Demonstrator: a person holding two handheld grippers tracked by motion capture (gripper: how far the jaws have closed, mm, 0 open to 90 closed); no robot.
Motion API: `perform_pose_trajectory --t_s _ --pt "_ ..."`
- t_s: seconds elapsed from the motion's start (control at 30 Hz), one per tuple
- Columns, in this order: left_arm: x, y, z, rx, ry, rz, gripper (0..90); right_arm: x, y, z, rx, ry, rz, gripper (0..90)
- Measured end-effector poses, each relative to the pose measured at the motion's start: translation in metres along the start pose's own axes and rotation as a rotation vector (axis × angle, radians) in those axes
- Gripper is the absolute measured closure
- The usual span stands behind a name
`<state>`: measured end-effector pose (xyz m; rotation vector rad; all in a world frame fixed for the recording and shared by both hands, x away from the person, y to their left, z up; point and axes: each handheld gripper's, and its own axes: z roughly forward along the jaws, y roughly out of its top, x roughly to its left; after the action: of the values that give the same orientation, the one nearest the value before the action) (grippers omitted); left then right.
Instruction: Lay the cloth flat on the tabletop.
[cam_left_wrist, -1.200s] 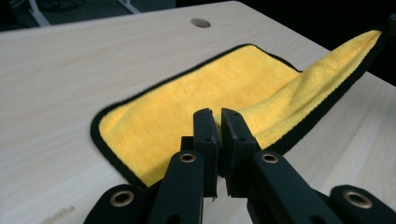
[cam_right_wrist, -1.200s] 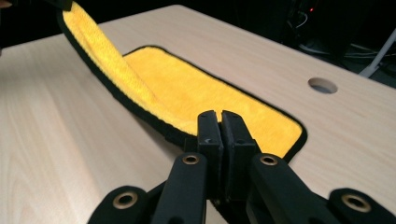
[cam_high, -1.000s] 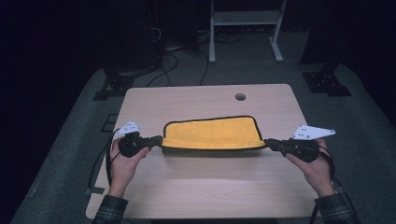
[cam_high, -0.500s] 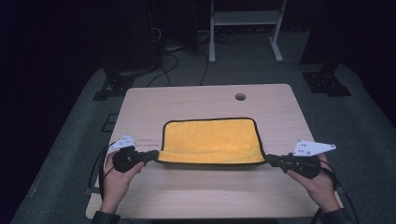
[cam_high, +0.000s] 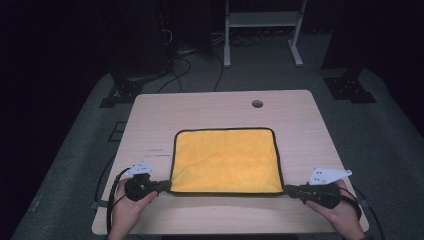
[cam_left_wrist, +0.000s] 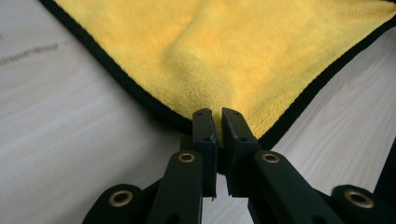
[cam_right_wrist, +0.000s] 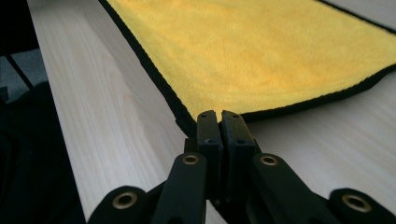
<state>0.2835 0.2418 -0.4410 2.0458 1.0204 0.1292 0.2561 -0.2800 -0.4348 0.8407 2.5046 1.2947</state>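
Yellow cloth (cam_high: 225, 160) spread flat on table (cam_high: 210, 107).
Left gripper (cam_high: 161, 186) and right gripper (cam_high: 290, 189) each pinch a near corner.

Around the yellow cloth (cam_high: 226, 160) the table (cam_high: 200, 112) lies bare on every side (one small hole (cam_high: 257, 104) beyond its far edge), leaving open passage left, right and beyond

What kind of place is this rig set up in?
Probably a lab or recording studio, not a home: a bare wooden table with a cable hole, dark surroundings, loose cables on the grey floor, and a white metal stand behind.
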Motion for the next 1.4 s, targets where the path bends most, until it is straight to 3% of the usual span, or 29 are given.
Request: perform_pose_trajectory --t_s 0.23,0.4,0.5,0.6,0.63,0.7,0.73,0.77,0.83,0.87,0.9,1.0,1.1,1.13,1.4 --pt "-0.007 -0.013 0.011 0.115 0.023 0.013 84.8 0.003 -0.014 0.01 0.085 0.007 0.006 86.2" --pt "-0.008 -0.017 0.015 0.143 0.036 0.011 83.6 0.007 -0.02 0.016 0.134 0.014 -0.002 86.0" --pt "-0.008 -0.017 0.016 0.156 0.063 0.031 77.8 0.006 -0.021 0.018 0.141 0.017 -0.005 82.5" --pt "-0.007 -0.016 0.012 0.129 0.095 0.042 65.3 0.005 -0.02 0.017 0.115 -0.005 0.003 69.3" --pt "-0.006 -0.015 0.01 0.115 0.103 0.041 60.6 0.003 -0.019 0.014 0.082 -0.012 0.022 65.2" --pt "-0.004 -0.013 0.006 0.087 0.105 0.035 56.2 -0.002 -0.016 0.009 0.029 -0.041 0.038 60.0" --pt "-0.004 -0.013 0.006 0.087 0.105 0.035 54.0 -0.002 -0.016 0.009 0.029 -0.041 0.038 60.0" --pt "-0.002 -0.011 0.003 0.063 0.111 0.026 52.7 -0.009 -0.015 0.007 0.01 -0.096 0.05 57.3" --pt "0.001 -0.011 0.003 0.058 0.107 0.029 51.5 -0.017 -0.016 0.008 0.002 -0.139 0.048 54.7" --pt "0.001 -0.011 0.003 0.058 0.107 0.029 52.3 -0.017 -0.016 0.008 0.002 -0.139 0.048 54.7" --pt "0.003 -0.01 0.005 0.061 0.112 0.028 52.1 -0.029 -0.016 0.01 0.008 -0.208 0.075 52.2" --pt "0.006 -0.008 0.007 0.045 0.125 0.036 52.0 -0.045 -0.017 0.013 0.016 -0.271 0.129 51.4" --pt "0.012 -0.003 0.009 0.018 0.152 0.058 50.7 -0.053 -0.018 0.015 0.02 -0.3 0.142 50.6" --pt "0.017 0.002 0.011 -0.002 0.158 0.056 50.5 -0.063 -0.019 0.017 0.026 -0.319 0.158 50.2" --pt "0.033 0.02 0.025 -0.054 0.215 0.056 47.7 -0.085 -0.024 0.024 0.05 -0.364 0.193 47.0"
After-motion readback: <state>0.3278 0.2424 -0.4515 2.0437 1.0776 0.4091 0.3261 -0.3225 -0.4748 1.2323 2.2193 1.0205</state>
